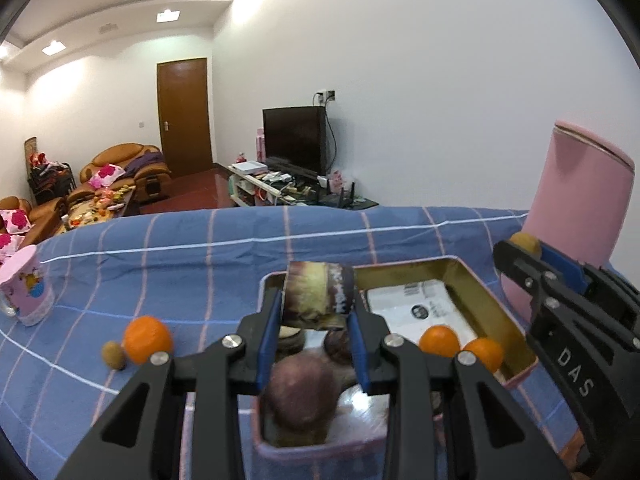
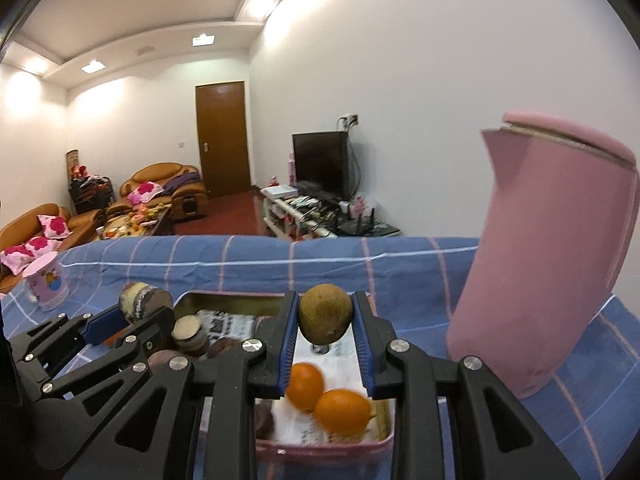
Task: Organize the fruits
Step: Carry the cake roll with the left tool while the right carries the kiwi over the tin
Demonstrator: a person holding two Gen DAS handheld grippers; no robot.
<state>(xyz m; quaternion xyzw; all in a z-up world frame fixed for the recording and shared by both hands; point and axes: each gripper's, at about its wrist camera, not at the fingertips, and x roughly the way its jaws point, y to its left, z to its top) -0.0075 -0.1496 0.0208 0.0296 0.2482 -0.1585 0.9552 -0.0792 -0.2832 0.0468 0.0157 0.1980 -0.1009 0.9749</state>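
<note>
My left gripper (image 1: 316, 306) is shut on a short purple-and-yellow sugarcane piece (image 1: 320, 292), held above the left half of an open tin box (image 1: 494, 300). In the tin lie more cane pieces (image 1: 298, 392) and two oranges (image 1: 439, 341). Loose on the blue cloth to the left sit an orange (image 1: 147, 340) and a small kiwi (image 1: 114, 355). My right gripper (image 2: 326, 308) is shut on a brown kiwi (image 2: 326, 318), over the tin (image 2: 224, 297) and its two oranges (image 2: 342, 410). The right wrist view shows the left gripper (image 2: 132, 316) and its cane piece (image 2: 144, 302) at the left.
A tall pink kettle (image 2: 552, 260) stands close on the right of the tin, next to the right gripper (image 1: 526, 249). A pink printed mug (image 1: 26, 292) is at the cloth's far left. The blue checked cloth (image 1: 224, 264) stretches to the table's far edge.
</note>
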